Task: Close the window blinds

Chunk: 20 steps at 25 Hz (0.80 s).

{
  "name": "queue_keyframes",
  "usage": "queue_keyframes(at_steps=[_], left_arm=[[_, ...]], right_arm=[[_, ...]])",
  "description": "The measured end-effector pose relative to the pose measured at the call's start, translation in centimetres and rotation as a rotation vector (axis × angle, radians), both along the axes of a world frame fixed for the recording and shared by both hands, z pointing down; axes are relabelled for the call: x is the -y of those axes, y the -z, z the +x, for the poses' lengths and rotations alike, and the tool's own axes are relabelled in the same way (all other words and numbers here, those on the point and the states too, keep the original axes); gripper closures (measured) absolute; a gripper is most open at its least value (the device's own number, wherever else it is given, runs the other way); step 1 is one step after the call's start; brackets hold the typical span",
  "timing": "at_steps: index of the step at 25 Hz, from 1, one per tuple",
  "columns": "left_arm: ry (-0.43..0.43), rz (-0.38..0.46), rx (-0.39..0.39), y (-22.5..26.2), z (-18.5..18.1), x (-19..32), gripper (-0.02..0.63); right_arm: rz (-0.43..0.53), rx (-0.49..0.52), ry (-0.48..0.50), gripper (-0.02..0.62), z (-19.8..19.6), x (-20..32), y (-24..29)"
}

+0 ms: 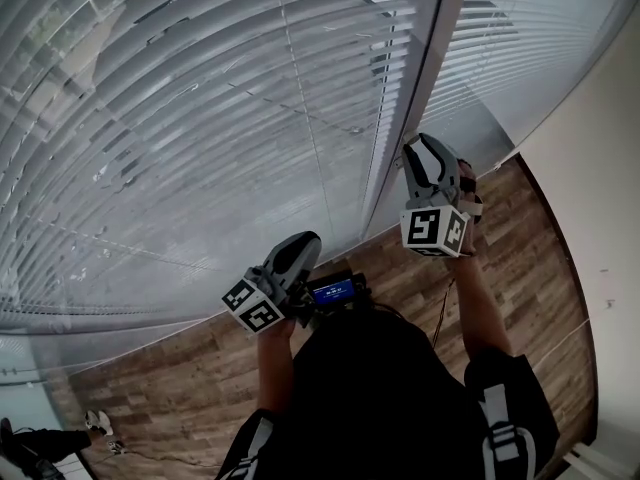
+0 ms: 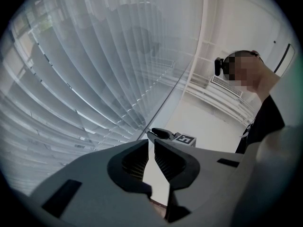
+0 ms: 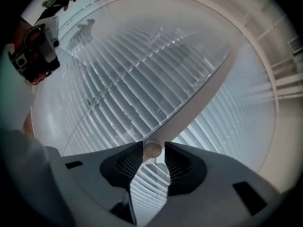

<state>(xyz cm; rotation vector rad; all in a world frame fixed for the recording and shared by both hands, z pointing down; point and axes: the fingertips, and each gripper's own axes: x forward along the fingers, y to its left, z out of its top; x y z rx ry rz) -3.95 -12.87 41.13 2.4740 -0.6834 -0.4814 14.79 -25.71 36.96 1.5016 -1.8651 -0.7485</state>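
Note:
White slatted blinds [image 1: 200, 118] [image 2: 94, 79] [image 3: 142, 79] fill the window in front of me, their slats partly tilted. A thin white tilt wand [image 3: 152, 149] [image 2: 165, 109] hangs beside them. My right gripper [image 1: 412, 153] [image 3: 153, 151] is raised to it, and the wand's rounded end sits between the jaws. It touches one pad, with a sliver of gap at the other. My left gripper [image 1: 305, 243] [image 2: 151, 143] is lower and to the left. It points at the blinds, its jaws nearly together with nothing between them.
A white window post [image 1: 420, 78] separates these blinds from a second blind [image 1: 520, 48] on the right. A pale wall [image 1: 600, 168] stands at the right. Wood floor [image 1: 540, 268] runs along below the window. Another person's legs [image 1: 50, 438] show at the bottom left.

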Motion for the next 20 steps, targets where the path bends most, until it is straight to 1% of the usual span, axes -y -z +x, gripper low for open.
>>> queue_keyframes(at_steps=[4,8,9,10,11,12,13,15,16,19,20], left_arm=[[0.003,-0.002,-0.007,0.3,-0.3,-0.1,0.569],[0.009,-0.007,-0.012,0.3,-0.7,0.0,0.569],[0.01,-0.007,-0.013,0.4,-0.7,0.0,0.569],[0.012,-0.007,-0.014,0.5,-0.7,-0.1,0.569],[0.014,-0.007,-0.016,0.6,-0.8,-0.1,0.569],[0.015,-0.007,-0.017,0.7,-0.8,0.0,0.569],[0.016,-0.008,-0.019,0.8,-0.8,0.1,0.569],[0.015,-0.008,-0.023,1.0,-0.7,0.3,0.569],[0.014,-0.007,-0.026,1.0,-0.7,0.3,0.569],[0.008,-0.005,-0.033,1.0,-0.6,0.5,0.568],[0.005,-0.003,-0.035,1.1,-0.5,0.5,0.569]], right_arm=[[-0.049,0.041,0.021,0.445,-0.3,0.2,0.0],[-0.056,0.018,-0.008,0.446,-0.1,1.0,0.0],[-0.057,0.018,-0.017,0.463,0.0,1.1,0.1],[-0.066,0.033,-0.023,0.465,0.1,1.0,0.3],[-0.084,0.069,-0.024,0.465,0.3,1.0,0.5],[-0.113,0.129,-0.021,0.466,0.4,1.1,0.6],[-0.153,0.216,-0.013,0.466,0.6,1.1,0.7],[-0.267,0.454,0.017,0.466,1.0,1.4,0.5],[-0.338,0.599,0.036,0.466,1.2,1.5,0.4],[-0.564,1.087,0.094,0.466,1.8,1.9,0.1],[-0.623,1.234,0.108,0.466,1.9,2.0,0.1]])
